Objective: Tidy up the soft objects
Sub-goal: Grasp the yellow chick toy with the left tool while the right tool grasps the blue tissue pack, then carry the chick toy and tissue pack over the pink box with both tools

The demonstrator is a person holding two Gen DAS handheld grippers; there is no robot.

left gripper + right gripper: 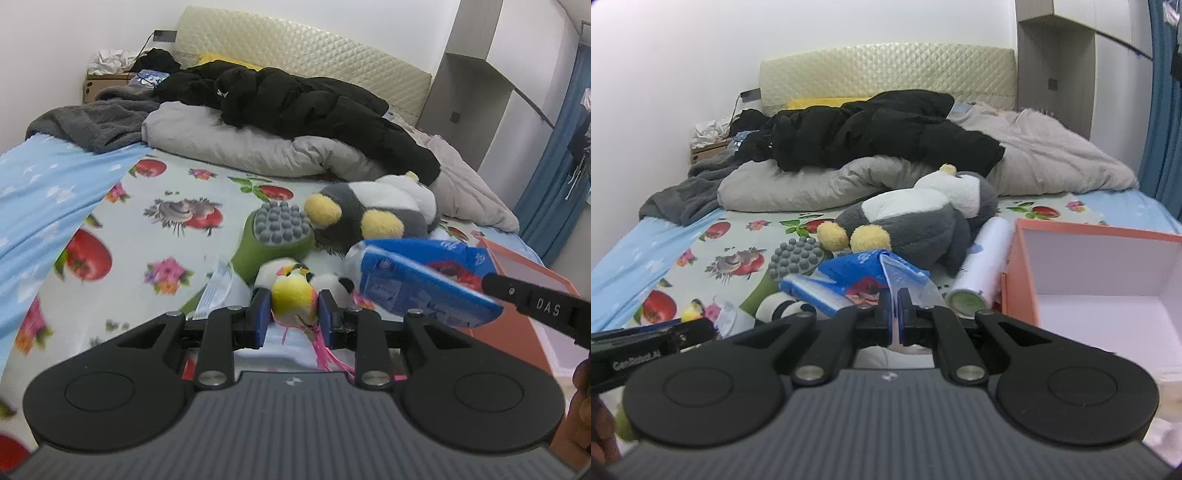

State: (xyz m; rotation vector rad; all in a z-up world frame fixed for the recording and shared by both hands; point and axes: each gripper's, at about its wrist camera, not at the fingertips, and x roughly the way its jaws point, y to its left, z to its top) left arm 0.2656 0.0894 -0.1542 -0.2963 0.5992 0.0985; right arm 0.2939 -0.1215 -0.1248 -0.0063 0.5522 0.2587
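My left gripper (293, 317) is shut on a small yellow plush bird (293, 299) with pink strings, held just above the bed. A small panda plush (334, 282) lies right behind it. My right gripper (895, 314) is shut on the plastic edge of a blue tissue pack (849, 280), which also shows in the left wrist view (413, 280), lifted. A large grey penguin plush (916, 218) lies on the bed past both. A green massager with a grey studded head (282, 225) lies left of the penguin.
An open orange box with a white inside (1100, 280) stands at the right on the bed. A white paper roll (982, 266) lies against it. A grey duvet (820, 184) and black coat (879, 136) are piled toward the headboard. A clear wrapper (218, 288) lies at the left.
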